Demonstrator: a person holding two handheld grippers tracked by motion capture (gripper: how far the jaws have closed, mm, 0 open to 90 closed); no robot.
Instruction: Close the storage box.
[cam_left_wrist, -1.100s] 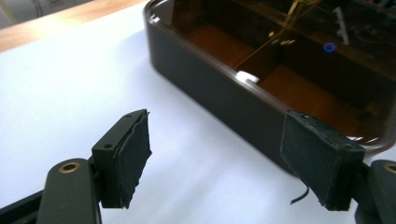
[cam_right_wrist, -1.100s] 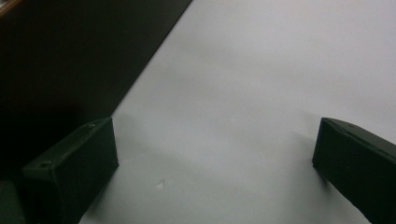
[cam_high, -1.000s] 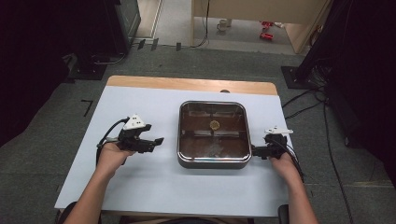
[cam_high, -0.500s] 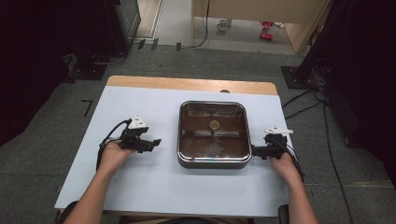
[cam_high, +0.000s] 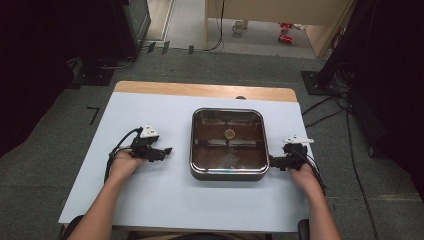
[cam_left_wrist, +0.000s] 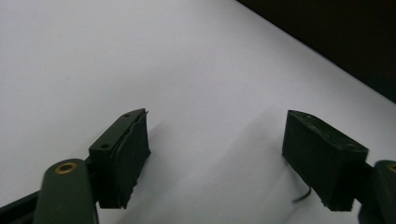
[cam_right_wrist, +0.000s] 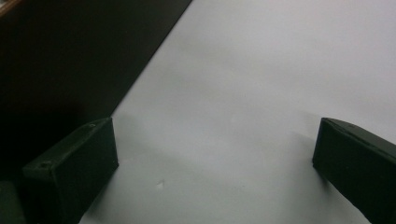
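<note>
The left gripper (cam_high: 159, 152) is held low over the white tabletop (cam_high: 150, 200), well to the left of the square metal pan (cam_high: 227, 171), its jaws pointed toward the pan's left wall. In the left gripper view the jaws stand wide apart with nothing between them. The pan sits at the middle of the table, a small round piece (cam_high: 230, 133) lying inside it. The right gripper (cam_high: 276, 161) is seen just beside the pan's right wall, near its front corner, so it is judged the nearer one. Its jaws (cam_right_wrist: 70, 177) are spread wide, empty, with bare tabletop between them.
</note>
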